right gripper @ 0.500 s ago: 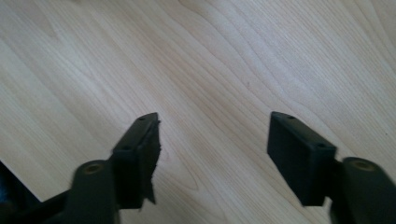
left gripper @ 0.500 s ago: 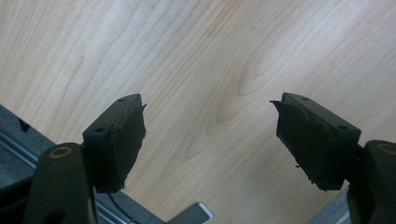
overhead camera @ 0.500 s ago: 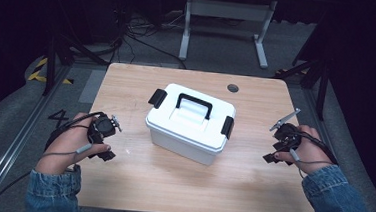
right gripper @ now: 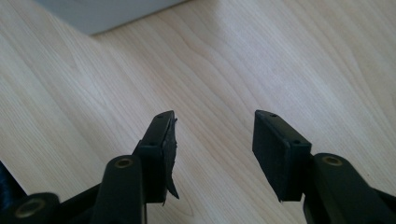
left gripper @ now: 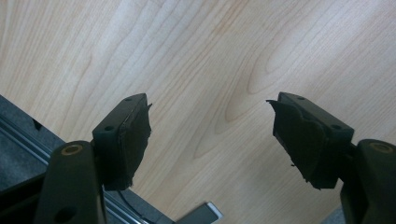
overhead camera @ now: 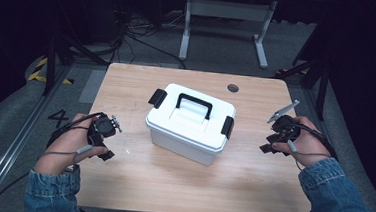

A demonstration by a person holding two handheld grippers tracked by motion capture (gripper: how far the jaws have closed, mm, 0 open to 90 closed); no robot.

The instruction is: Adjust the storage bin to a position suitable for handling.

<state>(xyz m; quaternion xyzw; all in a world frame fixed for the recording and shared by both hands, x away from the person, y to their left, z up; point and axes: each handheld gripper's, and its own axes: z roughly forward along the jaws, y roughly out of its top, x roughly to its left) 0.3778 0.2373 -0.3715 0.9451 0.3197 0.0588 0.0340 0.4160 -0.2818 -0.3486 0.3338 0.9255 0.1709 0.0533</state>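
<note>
Far left of the high view, lower part of the frame, the left gripper (overhead camera: 104,139) sits in the person's left hand (overhead camera: 68,145) right over the table's left edge, with a denim sleeve (overhead camera: 52,192) below it at the bottom edge. In the left gripper view its jaws are spread wide with nothing between them, just bare wood grain, plus a bit of dark floor and a rail in the lower left corner.

Dead center of the high view is the white storage box (overhead camera: 191,124), sitting on the wooden table (overhead camera: 170,185) at a bit of an angle. Lid's on, black carry handle (overhead camera: 194,103) on top, a black latch (overhead camera: 157,98) on its left end and another one (overhead camera: 227,127) on the right end. Neither gripper is touching it, both are well apart from it.

Over on the right, the right gripper (overhead camera: 272,142) is in the right hand (overhead camera: 299,141) near the table's right edge. In the right gripper view the jaws are released too, nothing in them, and a corner of the box (right gripper: 105,14) peeks in at the upper left.

Small dark hole (overhead camera: 233,88) in the tabletop up near the far edge.
</note>
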